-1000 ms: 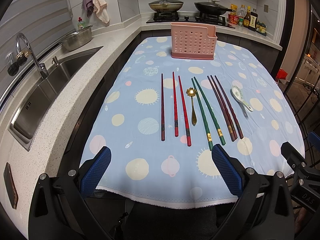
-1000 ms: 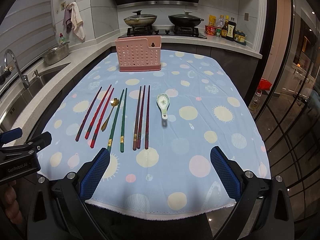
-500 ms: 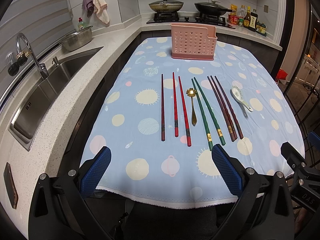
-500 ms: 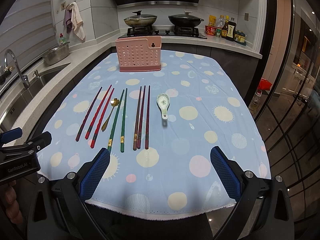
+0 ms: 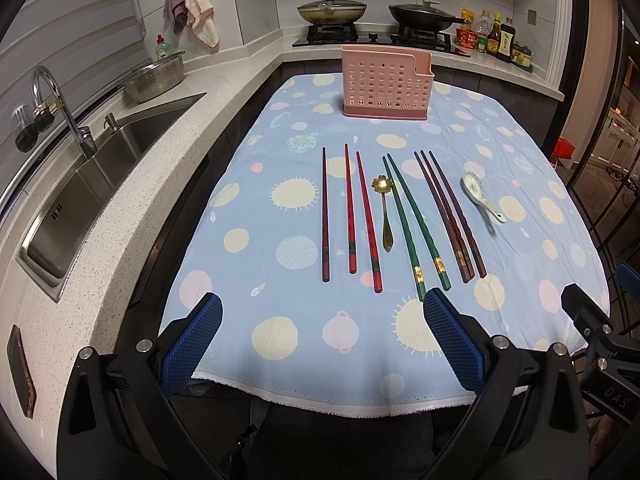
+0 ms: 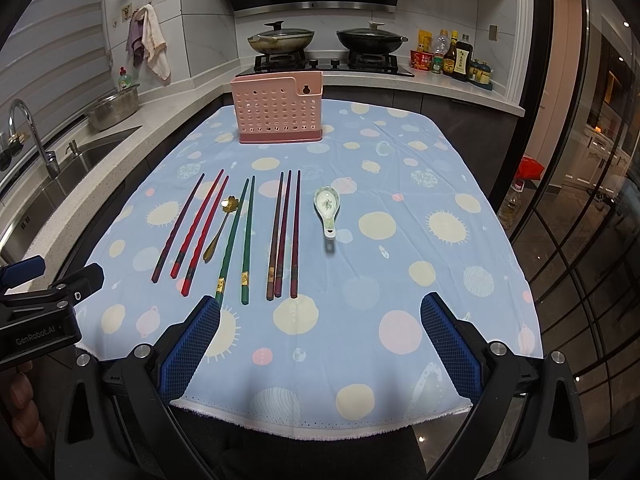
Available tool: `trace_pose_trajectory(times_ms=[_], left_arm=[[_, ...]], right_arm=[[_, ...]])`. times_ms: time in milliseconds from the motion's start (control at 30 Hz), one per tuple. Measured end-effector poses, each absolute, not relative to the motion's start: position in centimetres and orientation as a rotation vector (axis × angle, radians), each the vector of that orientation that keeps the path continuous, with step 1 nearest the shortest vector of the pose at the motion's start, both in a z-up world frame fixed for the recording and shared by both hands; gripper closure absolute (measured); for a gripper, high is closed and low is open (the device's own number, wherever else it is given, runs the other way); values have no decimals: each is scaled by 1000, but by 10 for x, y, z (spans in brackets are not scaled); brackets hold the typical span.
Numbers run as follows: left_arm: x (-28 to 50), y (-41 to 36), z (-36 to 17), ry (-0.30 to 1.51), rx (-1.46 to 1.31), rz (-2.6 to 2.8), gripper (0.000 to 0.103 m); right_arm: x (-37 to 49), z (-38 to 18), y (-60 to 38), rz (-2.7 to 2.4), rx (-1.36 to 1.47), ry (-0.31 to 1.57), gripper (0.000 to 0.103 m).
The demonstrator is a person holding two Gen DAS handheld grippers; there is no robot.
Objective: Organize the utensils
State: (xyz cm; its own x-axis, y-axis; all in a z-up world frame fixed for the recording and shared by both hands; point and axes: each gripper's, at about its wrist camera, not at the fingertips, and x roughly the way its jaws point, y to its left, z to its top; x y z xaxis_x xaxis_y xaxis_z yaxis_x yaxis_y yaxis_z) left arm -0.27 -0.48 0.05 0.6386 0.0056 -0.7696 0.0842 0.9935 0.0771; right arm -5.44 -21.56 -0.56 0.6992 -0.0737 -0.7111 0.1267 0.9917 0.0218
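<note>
Left gripper (image 5: 322, 338) and right gripper (image 6: 320, 338), blue-padded fingers spread wide, grasping nothing, above near table edge. On blue polka-dot tablecloth (image 5: 280, 332): row of red, green and dark brown chopsticks (image 5: 404, 220), gold flower-headed metal spoon (image 5: 385, 216), white ceramic soup spoon (image 5: 480, 196). Beyond, upright pink perforated plastic utensil holder (image 5: 386, 82).

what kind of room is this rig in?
A home kitchen, most likely: a sink with tap along the counter, two lidded pans on a gas hob, and sauce bottles beside it.
</note>
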Motion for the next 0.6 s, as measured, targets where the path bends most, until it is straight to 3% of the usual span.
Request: trace_pose_trajectory(times_ms=[600], left_arm=[[8, 3, -8, 924, 57, -58, 7]], right_arm=[[-50, -5, -219, -108, 104, 805, 7]])
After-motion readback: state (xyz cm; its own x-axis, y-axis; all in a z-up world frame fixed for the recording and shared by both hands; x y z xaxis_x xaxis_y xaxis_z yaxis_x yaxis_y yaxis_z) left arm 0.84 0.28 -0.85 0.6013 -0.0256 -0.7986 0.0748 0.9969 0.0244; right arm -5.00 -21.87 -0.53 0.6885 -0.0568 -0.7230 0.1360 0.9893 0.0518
